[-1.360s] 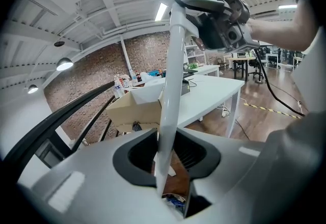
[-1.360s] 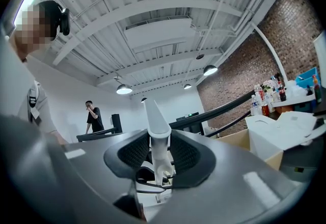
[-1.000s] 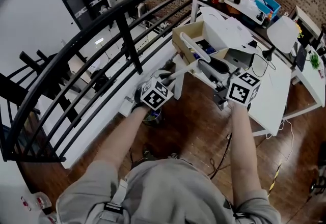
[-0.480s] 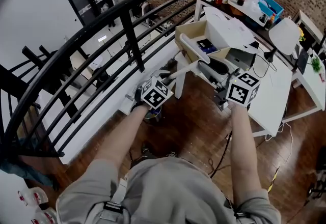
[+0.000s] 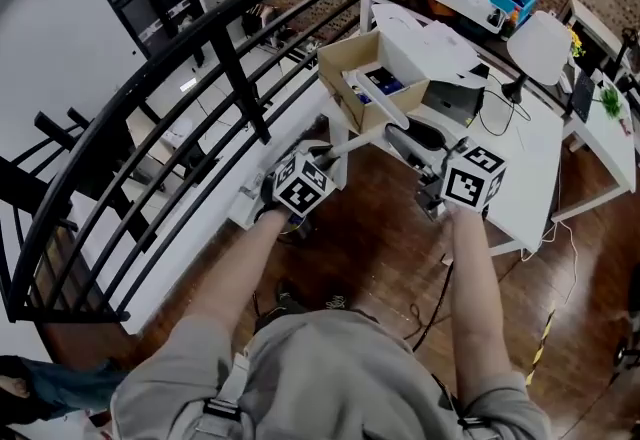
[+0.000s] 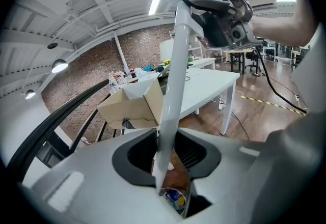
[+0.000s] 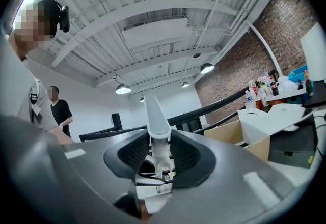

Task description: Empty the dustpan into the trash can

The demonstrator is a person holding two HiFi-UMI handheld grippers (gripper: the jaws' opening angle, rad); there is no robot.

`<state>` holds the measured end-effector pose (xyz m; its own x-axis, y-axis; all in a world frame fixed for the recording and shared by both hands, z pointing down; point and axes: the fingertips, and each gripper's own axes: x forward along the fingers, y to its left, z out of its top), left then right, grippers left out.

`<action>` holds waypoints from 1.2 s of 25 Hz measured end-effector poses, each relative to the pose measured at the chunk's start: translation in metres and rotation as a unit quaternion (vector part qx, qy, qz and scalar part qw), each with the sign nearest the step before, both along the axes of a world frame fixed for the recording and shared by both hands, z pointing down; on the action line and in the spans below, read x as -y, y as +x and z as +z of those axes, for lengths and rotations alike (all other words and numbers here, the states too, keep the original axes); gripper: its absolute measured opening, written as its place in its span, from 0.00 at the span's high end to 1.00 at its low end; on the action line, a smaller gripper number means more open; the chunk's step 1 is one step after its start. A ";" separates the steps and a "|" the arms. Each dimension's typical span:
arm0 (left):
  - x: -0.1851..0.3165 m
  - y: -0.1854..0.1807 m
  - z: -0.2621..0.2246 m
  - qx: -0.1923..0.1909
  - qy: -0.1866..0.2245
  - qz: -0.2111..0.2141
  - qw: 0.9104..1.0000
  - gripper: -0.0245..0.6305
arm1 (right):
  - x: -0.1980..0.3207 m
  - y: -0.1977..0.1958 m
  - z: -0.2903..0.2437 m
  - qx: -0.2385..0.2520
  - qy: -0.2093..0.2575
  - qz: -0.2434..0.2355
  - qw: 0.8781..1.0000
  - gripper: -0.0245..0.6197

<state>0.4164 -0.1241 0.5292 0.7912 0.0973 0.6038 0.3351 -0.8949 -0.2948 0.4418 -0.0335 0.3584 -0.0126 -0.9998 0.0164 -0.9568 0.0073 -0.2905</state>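
White plastic pole handle [image 6: 173, 75] sits pinched in both jaws: we clamp our left gripper [image 6: 164, 164] low, our right gripper [image 7: 159, 159] near its top.

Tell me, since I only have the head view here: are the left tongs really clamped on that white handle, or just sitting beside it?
Observer: Clamped. The left gripper view shows the white handle running straight up between the left tongs, with the pads on it.
Operator: And the right tongs?
Observer: The right gripper view shows the right tongs shut on a tapered white piece, apparently the same handle's top end.
Operator: Anything under the left tongs?
Observer: Through the gap below them there is a blue and yellow item. I cannot tell whether it lies in a pan or a can.
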 end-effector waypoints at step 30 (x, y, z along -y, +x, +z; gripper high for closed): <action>0.262 -0.336 -0.038 -0.065 -0.042 -0.329 0.941 0.81 | 0.315 -0.348 -0.067 -0.085 0.041 -0.328 0.940 0.77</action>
<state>0.0802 -0.3865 0.4911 0.7636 -0.3967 0.5095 -0.3345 -0.9179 -0.2135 0.0933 -0.3487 0.2917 -0.6315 -0.7754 -0.0036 -0.7706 0.6282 -0.1073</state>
